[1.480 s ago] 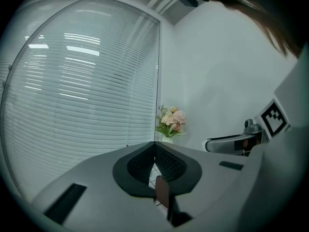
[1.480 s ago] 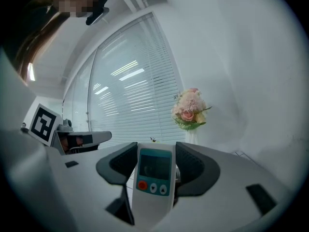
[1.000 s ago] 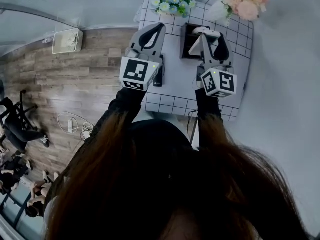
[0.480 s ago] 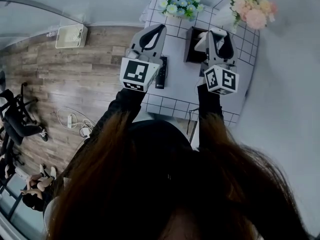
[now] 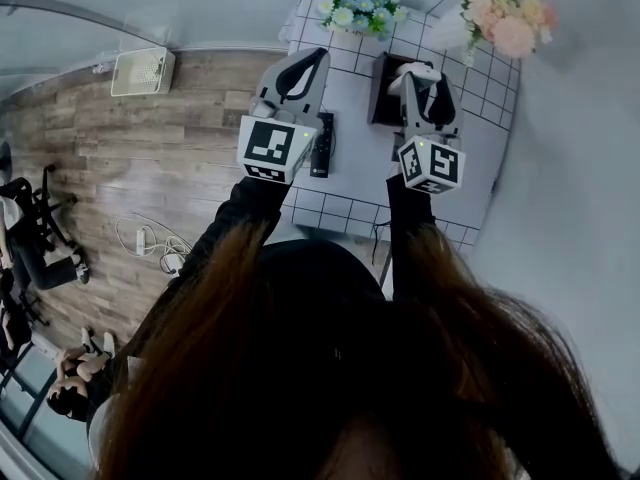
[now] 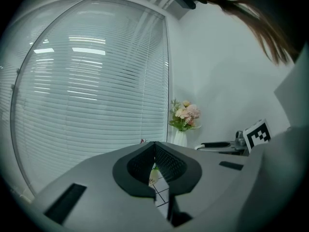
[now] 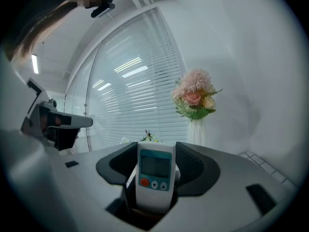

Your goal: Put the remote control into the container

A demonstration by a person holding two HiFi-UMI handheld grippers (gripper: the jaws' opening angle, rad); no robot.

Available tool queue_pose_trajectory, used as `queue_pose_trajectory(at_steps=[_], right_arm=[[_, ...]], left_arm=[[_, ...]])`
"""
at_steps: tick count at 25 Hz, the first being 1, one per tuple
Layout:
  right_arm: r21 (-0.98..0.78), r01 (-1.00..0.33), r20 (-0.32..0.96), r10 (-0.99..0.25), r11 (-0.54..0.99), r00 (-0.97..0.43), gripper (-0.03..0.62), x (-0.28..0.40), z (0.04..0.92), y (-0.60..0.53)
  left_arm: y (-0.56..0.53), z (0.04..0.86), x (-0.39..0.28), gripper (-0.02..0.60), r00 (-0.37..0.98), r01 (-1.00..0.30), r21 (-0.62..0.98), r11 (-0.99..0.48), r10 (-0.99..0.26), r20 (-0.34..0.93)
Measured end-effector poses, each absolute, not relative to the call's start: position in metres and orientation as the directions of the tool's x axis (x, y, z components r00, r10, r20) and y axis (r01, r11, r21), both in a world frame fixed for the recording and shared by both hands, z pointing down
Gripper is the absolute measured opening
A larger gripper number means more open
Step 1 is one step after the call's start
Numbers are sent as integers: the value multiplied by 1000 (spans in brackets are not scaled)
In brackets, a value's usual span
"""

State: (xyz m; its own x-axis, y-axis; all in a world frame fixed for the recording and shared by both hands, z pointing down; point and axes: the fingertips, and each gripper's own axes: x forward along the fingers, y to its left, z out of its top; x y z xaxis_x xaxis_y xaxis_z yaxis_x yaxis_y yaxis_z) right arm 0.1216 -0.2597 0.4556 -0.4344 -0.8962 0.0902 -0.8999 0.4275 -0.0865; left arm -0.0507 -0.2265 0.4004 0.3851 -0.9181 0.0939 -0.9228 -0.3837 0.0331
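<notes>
Above black container point(image 5: 381, 96), my right gripper point(image 5: 421, 74) squeezes white remote point(image 7: 154, 175), screen facing me. Left gripper point(image 6: 155, 149) closed, empty. Risk: let go too soon, remote hits container edge, tips onto table point(image 5: 352, 183).

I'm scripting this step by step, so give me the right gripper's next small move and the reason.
Probably lower the right gripper straight down toward the black container, and only then open it. The right gripper view shows its jaws clamped on the white remote control. The head view shows the gripper over the container, with the remote apparently not yet inside.
</notes>
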Motion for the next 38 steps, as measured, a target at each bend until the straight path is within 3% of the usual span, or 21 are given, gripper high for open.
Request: queue_pose_trajectory(at_steps=[18, 25, 26, 28, 30, 38], right_arm=[[8, -880, 224, -859, 475, -461, 256, 107, 483, -246], [2, -875, 150, -865, 484, -478, 255, 107, 452, -250], [8, -875, 133, -868, 483, -478, 247, 108, 447, -251], [31, -881, 96, -878, 473, -468, 105, 112, 435, -253], [54, -888, 55, -889, 456, -454, 43, 115, 420, -253], [77, -894, -60, -893, 441, -445, 18, 116, 368, -238]], left_arm=[[-227, 400, -46, 9, 395, -919, 36, -393, -914, 94], [-227, 393, -46, 9, 396, -918, 39, -394, -915, 76], [-227, 392, -45, 9, 398, -918, 39, -396, -915, 73], [-225, 389, -44, 9, 400, -916, 39, -399, -914, 66], [-224, 385, -44, 9, 403, -915, 37, -401, -913, 58], [-220, 367, -43, 9, 409, -912, 27, -409, -912, 19]])
